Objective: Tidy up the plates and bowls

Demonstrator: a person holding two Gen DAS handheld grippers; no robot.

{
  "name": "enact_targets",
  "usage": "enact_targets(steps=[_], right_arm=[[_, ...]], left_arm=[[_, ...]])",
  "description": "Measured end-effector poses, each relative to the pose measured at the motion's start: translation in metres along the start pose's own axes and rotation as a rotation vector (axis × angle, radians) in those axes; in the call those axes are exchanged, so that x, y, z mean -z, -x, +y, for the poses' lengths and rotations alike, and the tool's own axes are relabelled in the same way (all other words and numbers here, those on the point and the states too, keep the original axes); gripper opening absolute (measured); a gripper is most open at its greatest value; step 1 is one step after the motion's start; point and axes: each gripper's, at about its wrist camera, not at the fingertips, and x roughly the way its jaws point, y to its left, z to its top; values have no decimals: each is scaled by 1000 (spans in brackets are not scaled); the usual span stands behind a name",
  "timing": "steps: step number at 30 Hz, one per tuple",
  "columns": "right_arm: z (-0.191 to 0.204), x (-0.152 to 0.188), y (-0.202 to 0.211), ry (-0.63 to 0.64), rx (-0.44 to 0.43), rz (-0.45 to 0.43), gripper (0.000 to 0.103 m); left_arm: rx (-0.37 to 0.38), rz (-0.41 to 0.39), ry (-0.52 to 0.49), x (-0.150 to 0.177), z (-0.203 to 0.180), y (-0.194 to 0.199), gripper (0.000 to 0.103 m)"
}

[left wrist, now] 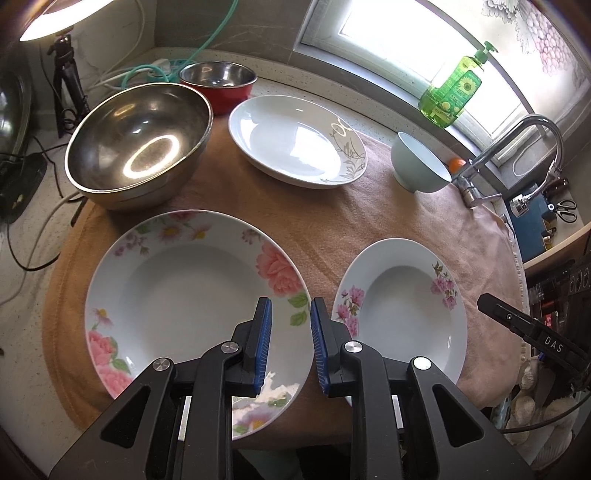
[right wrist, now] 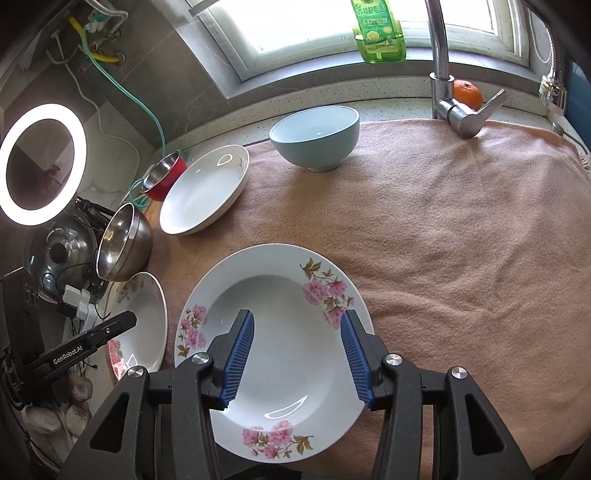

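On a pink towel (left wrist: 303, 221) lie a large rose-patterned plate (left wrist: 192, 288), a smaller pink-flowered plate (left wrist: 402, 306) (right wrist: 280, 339), a white plate with a grey leaf pattern (left wrist: 295, 140) (right wrist: 203, 192), a light blue bowl (left wrist: 417, 166) (right wrist: 314, 136), a big steel bowl (left wrist: 136, 144) (right wrist: 122, 243) and a red-sided steel bowl (left wrist: 218, 81) (right wrist: 162, 177). My left gripper (left wrist: 291, 314) hovers open over the rose plate's right rim, holding nothing. My right gripper (right wrist: 297, 328) is open above the smaller flowered plate, empty.
A faucet (right wrist: 443, 74) stands at the towel's far right, with an orange (right wrist: 467, 94) and a green soap bottle (right wrist: 378, 33) by the window. A ring light (right wrist: 40, 162), cables and a pot lid (right wrist: 55, 254) crowd the left counter.
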Motion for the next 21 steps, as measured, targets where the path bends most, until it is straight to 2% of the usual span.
enact_targets(steps=[21], right_arm=[[65, -11, -24, 106, -99, 44, 45]], left_arm=[[-59, -43, 156, 16, 70, 29, 20]])
